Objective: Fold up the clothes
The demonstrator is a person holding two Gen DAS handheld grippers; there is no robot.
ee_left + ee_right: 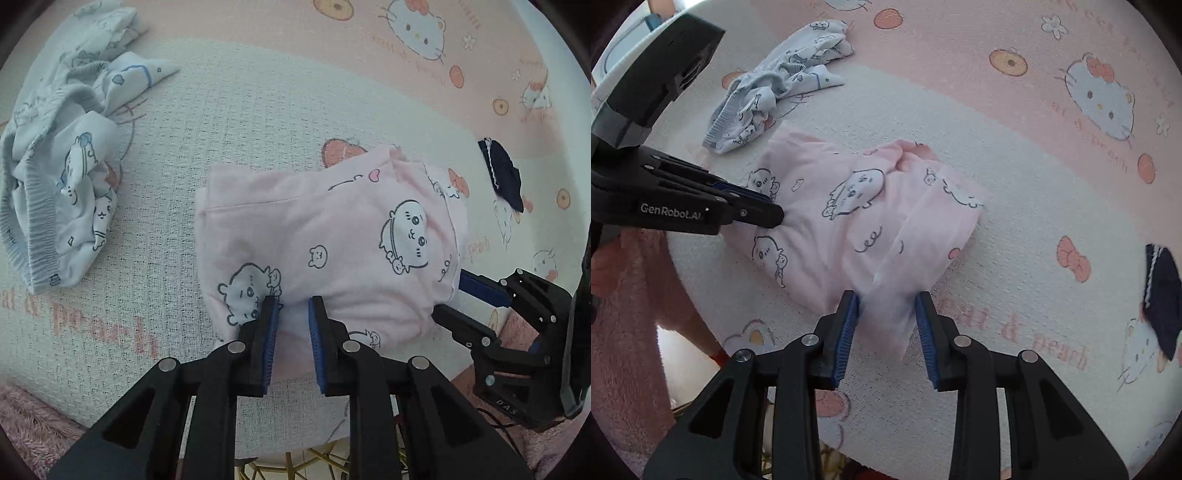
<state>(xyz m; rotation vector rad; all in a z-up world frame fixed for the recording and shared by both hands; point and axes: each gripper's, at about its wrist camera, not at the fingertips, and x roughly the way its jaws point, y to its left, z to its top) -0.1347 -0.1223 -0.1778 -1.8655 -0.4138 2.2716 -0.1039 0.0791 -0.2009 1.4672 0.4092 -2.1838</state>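
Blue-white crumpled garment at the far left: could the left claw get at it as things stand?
Probably yes. The blue-white garment lies in the open on the towel, nothing on top or between. But the left claw is clamped on the pink garment and would have to let go first.

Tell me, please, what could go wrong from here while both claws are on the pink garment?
1. The right claw pinches only a thin bunched fold of the pink garment; it may slip free.
2. The left claw grips the near edge, close to the tabletop's edge; a pull towards the camera could drag the garment off.
3. The crumpled blue-white garment lies close by and might get caught in a wide fold.
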